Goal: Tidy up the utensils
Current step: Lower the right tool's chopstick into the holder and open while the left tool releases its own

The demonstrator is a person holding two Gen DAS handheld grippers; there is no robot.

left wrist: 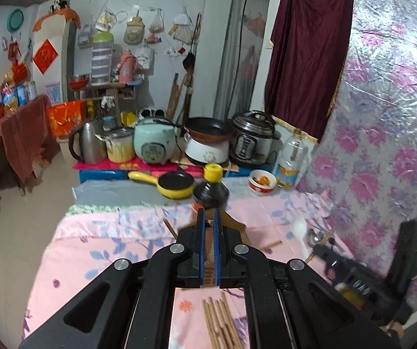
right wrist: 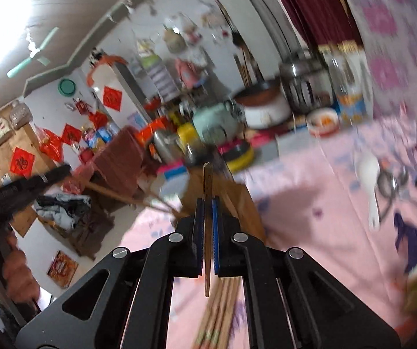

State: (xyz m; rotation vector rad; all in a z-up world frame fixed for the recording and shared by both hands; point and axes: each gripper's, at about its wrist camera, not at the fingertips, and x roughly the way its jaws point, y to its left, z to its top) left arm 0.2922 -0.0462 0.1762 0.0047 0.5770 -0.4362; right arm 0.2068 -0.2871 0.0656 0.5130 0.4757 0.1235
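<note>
On a pink floral counter (right wrist: 310, 232), the right tool (right wrist: 207, 203) is pinching one chopstick (right wrist: 207, 180) lengthwise, directly above the chopstick pile (right wrist: 220, 314), while the left tool (left wrist: 207, 218) is clamping something brown.

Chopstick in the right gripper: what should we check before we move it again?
1. Right gripper shut on one chopstick: ok.
2. Chopstick straight along the pads: ok.
3. Left gripper shut on a brown thing: ok; what it is: cannot tell.
4. Chopstick pile together on the pink cloth: ok.
5. White spoon and metal spoon sorted: not ok, lying loose.
6. Right wrist view sharp: not ok, blurred.
</note>
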